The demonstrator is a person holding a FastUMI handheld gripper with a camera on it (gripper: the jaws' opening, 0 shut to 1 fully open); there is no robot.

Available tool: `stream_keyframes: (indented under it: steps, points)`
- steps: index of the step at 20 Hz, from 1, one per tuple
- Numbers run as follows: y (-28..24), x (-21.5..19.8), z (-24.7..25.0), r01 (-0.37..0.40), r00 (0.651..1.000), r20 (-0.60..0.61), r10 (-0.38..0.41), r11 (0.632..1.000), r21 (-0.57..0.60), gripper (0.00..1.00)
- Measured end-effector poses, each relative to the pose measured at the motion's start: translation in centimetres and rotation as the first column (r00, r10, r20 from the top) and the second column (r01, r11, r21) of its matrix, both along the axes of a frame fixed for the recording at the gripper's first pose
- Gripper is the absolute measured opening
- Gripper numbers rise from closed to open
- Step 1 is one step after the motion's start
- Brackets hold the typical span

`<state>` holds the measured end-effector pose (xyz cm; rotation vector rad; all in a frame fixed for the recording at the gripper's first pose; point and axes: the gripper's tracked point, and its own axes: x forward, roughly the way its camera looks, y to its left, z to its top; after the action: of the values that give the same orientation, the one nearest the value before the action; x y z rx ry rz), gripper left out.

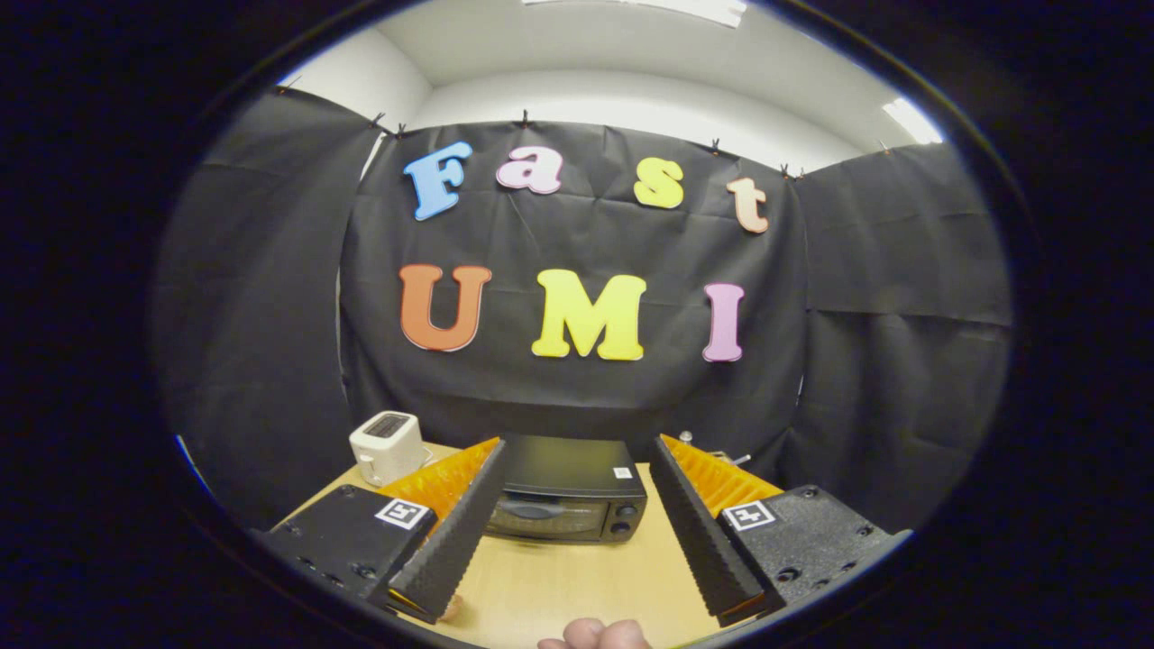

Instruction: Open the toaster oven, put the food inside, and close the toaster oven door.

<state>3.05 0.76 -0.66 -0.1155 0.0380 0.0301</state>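
Black cloth walls close in a booth on three sides, with white wall and ceiling above them. Below lies a pale wood surface.

The tool is spread wide, its two dark ribbed fingers angling apart with orange backing behind them. Nothing sits between them and they touch nothing; bare surface shows in the gap.

Just beyond the fingertips, framed between them, stands the black oven. Its door is shut, handle across the top of the glass, two knobs on its right side. It sits toward the back of the surface, close to the cloth.

Left of the oven, behind the left finger, stands a white toaster, apart from the oven. Behind the right finger a few small metal items show near the cloth; too hidden to tell what they are.

Beneath the tool, a bit of a hand shows at the near edge, with another fingertip by the left finger's base. Its grip cannot be told.

The surface ahead of the oven door is bare wood, open between the fingers. The surface's left edge runs near the toaster.
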Motion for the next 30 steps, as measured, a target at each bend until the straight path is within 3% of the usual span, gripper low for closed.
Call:
stream_keyframes:
  steps: [9,18,30]
  points:
    - [-4.4,1.9,0.0,0.070,0.998,-0.007,-0.069,0.997,0.041,1.00]
    - [1.3,3.0,-1.7,-0.053,0.998,-0.016,0.055,0.994,0.092,1.00]
    - [5.2,5.9,-6.6,-0.125,0.985,-0.105,0.140,0.983,0.137,1.00]
